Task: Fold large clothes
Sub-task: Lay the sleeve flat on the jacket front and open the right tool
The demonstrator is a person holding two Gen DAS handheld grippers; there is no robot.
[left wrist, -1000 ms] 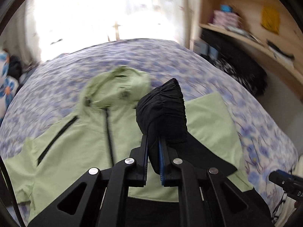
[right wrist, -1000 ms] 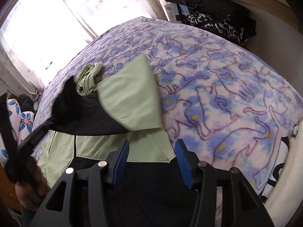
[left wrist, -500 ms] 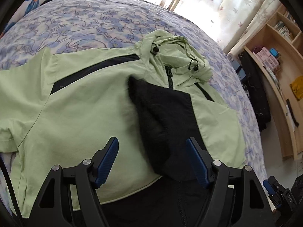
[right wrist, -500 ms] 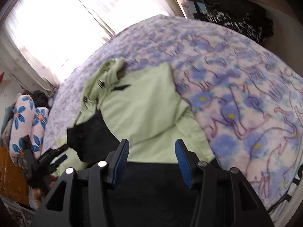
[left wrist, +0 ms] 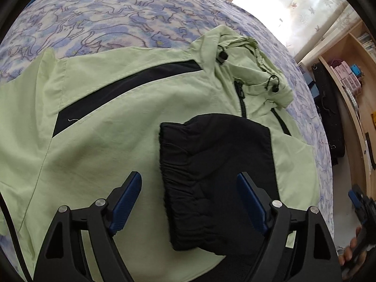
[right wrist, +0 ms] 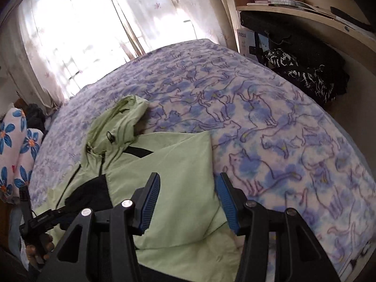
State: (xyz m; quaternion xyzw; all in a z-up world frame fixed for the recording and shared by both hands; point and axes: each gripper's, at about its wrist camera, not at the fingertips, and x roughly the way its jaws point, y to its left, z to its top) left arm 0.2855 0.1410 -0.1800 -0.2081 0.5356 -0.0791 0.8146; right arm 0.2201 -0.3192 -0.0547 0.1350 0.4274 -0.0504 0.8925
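Observation:
A light green hooded jacket (left wrist: 122, 127) with black stripes lies front up on the bed, hood (left wrist: 249, 54) toward the window. Its right sleeve is folded across the chest, and the black cuff (left wrist: 211, 176) rests flat on the green cloth. My left gripper (left wrist: 188, 178) hovers over that cuff with its jaws opening; the cuff lies loose between them, touched by neither pad. In the right wrist view, my right gripper (right wrist: 188, 183) stands open above the folded green sleeve (right wrist: 183, 164), holding nothing. The left gripper (right wrist: 40, 218) shows there at the lower left, in a hand.
The bed (right wrist: 270, 122) carries a blue cat-print blanket. A flowered pillow (right wrist: 16, 145) lies at its left end. Wooden shelves (right wrist: 305, 7) and a heap of dark clothes (right wrist: 305, 70) stand beside the bed on the right. Curtains (right wrist: 94, 23) hang behind.
The left gripper came down, let go of the black cuff and spread its jaws; the cuff now lies on the jacket's chest. The right gripper swung over the folded sleeve.

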